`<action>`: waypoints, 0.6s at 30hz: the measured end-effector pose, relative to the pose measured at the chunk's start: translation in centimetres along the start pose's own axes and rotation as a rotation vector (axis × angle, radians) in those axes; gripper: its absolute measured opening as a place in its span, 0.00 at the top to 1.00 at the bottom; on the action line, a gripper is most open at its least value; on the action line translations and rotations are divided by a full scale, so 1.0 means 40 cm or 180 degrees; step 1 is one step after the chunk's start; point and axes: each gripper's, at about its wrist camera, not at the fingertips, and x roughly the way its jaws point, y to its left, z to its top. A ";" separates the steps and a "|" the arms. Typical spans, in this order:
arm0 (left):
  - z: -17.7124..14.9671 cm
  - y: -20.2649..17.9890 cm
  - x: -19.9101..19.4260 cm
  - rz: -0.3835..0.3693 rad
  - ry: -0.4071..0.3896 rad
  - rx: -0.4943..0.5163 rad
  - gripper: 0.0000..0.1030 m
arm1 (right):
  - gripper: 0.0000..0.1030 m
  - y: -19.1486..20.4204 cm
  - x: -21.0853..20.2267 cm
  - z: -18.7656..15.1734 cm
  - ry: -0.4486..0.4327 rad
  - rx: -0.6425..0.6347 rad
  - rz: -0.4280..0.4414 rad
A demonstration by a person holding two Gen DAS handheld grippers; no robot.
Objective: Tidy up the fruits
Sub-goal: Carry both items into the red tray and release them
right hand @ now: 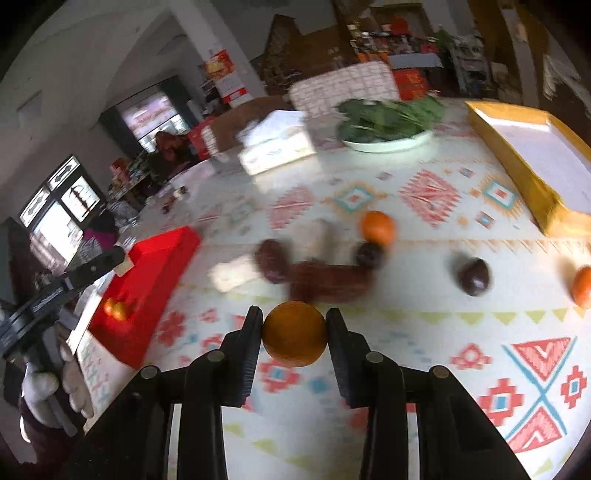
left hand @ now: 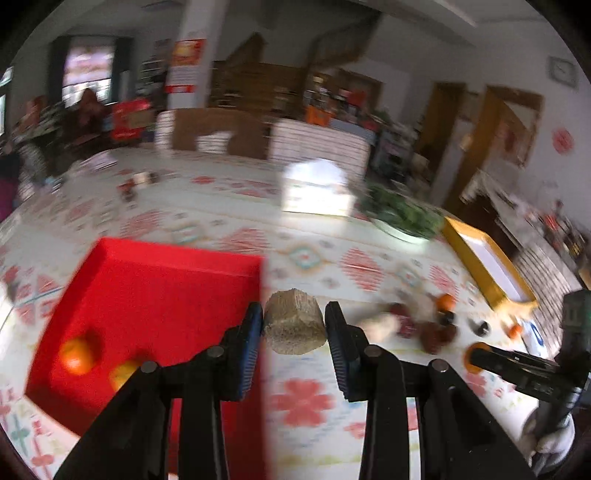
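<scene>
No text, label or number can be read in either view. The red-and-yellow poster (left hand: pixel 186 64) on the far pillar (left hand: pixel 195 22) and the lit screen (left hand: pixel 88 68) far left carry marks, but blur leaves them illegible.

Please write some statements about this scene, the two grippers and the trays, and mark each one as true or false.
1. The right gripper holds an orange between its fingers. True.
2. The left gripper is empty. False: its fingers are shut on a brownish, rough-looking chunk.
3. The red tray already contains orange-coloured fruit. True.
4. The yellow tray is full of fruit. False: no fruit shows in it.
5. A plate of green leaves stands on the table. True.
6. All the fruit is off the tablecloth. False: a dark fruit and others lie loose there.
</scene>
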 end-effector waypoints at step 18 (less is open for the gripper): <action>-0.032 0.321 -0.004 0.0435 0.0066 -0.0642 0.67 | 0.62 0.505 0.329 0.061 0.0501 -0.0886 0.0567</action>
